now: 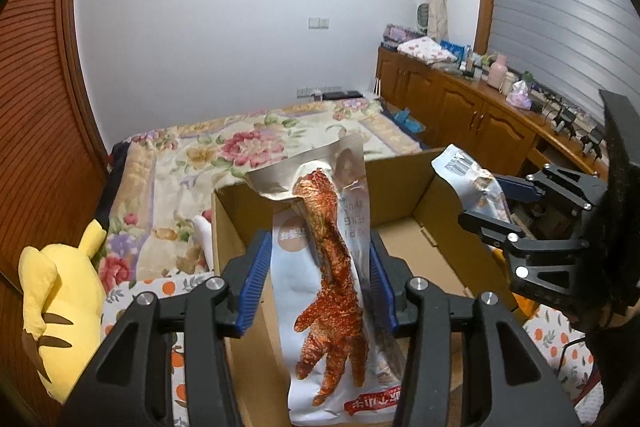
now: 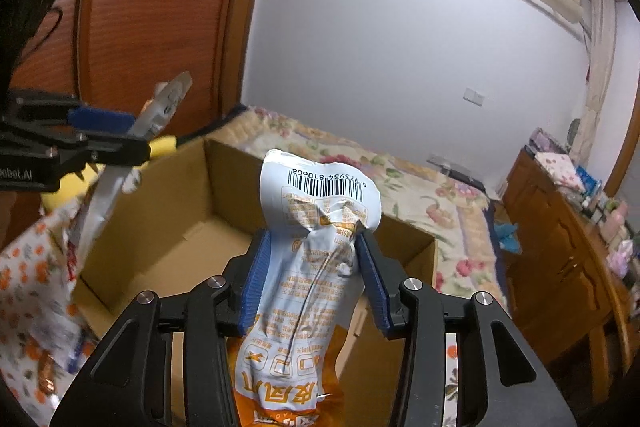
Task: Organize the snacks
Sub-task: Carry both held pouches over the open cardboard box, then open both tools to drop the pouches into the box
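Note:
My left gripper is shut on a white chicken-foot snack packet, held upright over the near edge of an open cardboard box. My right gripper is shut on a white-and-orange snack packet with its barcode end up, over the same box. The right gripper also shows in the left wrist view at the box's right side, with its packet. The left gripper shows in the right wrist view at the box's left side, with its packet. The visible box floor is bare.
The box sits on an orange-print cloth. A yellow plush toy lies left of the box. A bed with a floral cover is behind. A wooden cabinet with clutter runs along the right wall. Loose packets lie on the cloth.

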`<state>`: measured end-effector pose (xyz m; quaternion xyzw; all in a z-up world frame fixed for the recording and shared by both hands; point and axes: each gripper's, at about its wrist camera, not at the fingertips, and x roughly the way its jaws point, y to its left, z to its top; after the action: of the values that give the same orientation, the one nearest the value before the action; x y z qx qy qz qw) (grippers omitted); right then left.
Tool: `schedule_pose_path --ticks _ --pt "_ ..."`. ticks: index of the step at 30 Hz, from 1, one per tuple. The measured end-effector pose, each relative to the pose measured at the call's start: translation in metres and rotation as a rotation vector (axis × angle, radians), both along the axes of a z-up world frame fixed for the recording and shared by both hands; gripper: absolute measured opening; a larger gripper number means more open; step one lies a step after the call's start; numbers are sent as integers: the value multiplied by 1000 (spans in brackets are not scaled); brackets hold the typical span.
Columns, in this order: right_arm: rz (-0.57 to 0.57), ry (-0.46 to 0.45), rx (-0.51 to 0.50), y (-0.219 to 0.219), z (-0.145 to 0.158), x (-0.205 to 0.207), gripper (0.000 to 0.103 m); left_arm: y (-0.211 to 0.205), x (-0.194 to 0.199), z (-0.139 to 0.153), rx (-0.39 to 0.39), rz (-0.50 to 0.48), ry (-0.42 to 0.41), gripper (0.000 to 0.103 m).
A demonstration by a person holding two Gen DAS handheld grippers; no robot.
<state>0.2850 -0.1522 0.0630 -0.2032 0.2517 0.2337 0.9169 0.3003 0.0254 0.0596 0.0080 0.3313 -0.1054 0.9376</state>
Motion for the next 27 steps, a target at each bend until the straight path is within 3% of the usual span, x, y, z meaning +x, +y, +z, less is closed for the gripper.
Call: schedule_pose_path --ticks 7,16,27 --pt "-25 25 -19 2 -13 -4 45 -1 7 -16 -17 4 33 47" --pt "-36 83 -30 4 -25 -1 47 -4 14 -24 8 15 55 55" --pt "-24 136 -8 2 -28 0 36 -5 18 -20 8 11 55 60"
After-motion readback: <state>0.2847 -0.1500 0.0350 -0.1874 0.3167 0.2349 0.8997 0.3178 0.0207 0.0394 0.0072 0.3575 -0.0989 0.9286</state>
